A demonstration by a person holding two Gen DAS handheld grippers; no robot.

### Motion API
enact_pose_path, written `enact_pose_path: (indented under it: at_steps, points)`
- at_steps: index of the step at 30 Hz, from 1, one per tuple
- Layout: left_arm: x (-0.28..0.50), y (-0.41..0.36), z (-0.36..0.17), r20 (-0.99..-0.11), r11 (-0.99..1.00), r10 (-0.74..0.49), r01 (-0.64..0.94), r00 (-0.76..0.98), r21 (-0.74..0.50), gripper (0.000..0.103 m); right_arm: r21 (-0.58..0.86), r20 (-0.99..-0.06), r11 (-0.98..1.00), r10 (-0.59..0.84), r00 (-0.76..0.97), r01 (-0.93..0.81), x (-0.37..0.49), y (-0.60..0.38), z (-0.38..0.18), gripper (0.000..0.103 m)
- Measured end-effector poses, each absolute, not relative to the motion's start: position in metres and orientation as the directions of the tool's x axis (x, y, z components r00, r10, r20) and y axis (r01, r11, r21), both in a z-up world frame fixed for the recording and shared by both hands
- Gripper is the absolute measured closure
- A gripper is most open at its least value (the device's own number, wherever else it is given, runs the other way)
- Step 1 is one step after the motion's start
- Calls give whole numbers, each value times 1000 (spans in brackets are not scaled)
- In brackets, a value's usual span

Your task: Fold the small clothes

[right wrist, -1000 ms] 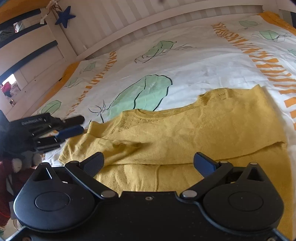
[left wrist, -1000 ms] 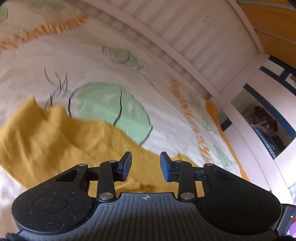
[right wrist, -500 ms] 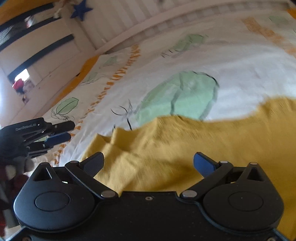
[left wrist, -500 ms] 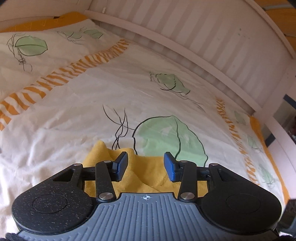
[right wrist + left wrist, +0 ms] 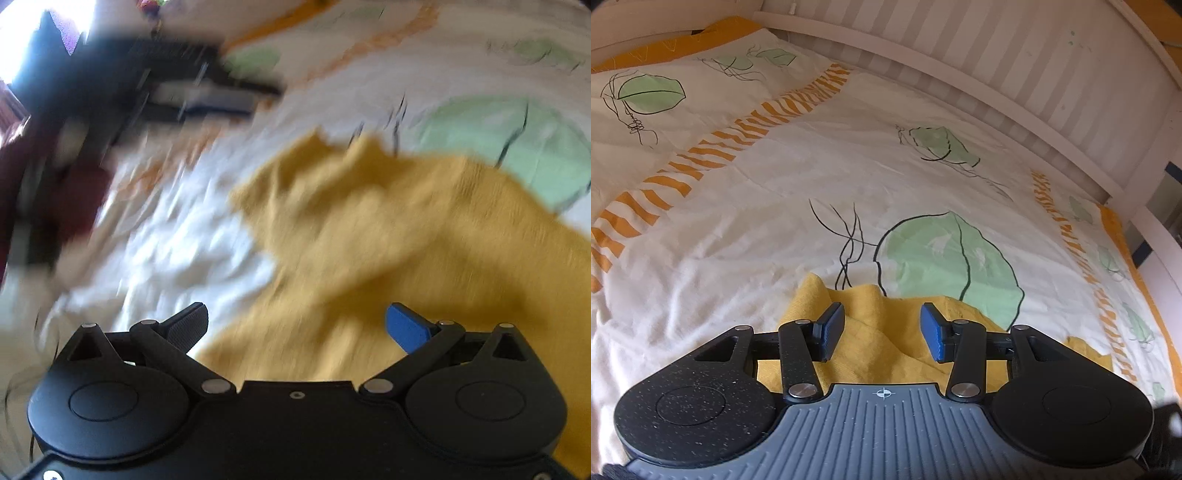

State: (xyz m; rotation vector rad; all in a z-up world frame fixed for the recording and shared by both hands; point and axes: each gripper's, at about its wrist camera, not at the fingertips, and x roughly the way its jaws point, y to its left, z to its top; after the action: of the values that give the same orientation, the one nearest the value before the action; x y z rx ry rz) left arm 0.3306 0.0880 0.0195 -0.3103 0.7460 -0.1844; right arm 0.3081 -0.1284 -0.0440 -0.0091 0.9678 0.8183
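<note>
While both sets of jaws are gaping with nothing between them, the left gripper is hovering over the rumpled yellow top at lower centre, and the right gripper is blurring above that top sprawling across the leaf-print bedsheet.

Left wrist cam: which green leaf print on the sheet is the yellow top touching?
The biggest leaf, just ahead of the left gripper. The yellow top overlaps its lower edge; the smaller leaves lie farther up the sheet, clear of it.

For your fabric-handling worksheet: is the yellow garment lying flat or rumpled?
Rumpled. The yellow garment shows raised ridges and creases on the bedsheet; the right wrist view is blurred.
</note>
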Motion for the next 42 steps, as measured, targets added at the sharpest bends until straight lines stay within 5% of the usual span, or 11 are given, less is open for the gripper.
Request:
enact_pose_path:
  at_steps: [3, 9, 13, 17, 25, 29, 37, 42]
  points:
    - [331, 87, 19, -641, 938, -280, 61, 715, -341, 59, 296, -762, 720, 574, 300, -627, 281, -137, -46, 1]
    - [332, 84, 15, -657, 941, -285, 74, 698, -329, 59, 231, -675, 827, 516, 527, -513, 288, -154, -23, 3]
    - [333, 87, 17, -655, 943, -272, 61, 705, -326, 59, 139, -679, 927, 346, 648, -349, 311, -141, -20, 37]
    - [334, 92, 18, -650, 941, -269, 49, 711, -335, 59, 151, -659, 951, 300, 690, -269, 317, -128, -27, 38]
    - [332, 98, 23, -637, 933, -277, 44, 719, -356, 59, -142, -714, 975, 19, 700, -172, 297, -126, -43, 41]
    - [331, 98, 24, -638, 932, -282, 47, 716, -359, 59, -71, -738, 993, 13, 674, -97, 275, -160, -42, 39]
    - [332, 101, 24, -645, 937, -271, 41, 714, -348, 59, 234, -657, 961, 266, 706, -145, 278, -189, -33, 33]
    - [333, 107, 23, -646, 936, -265, 30, 716, -351, 59, 317, -638, 941, 303, 708, -118, 287, -189, -34, 29]
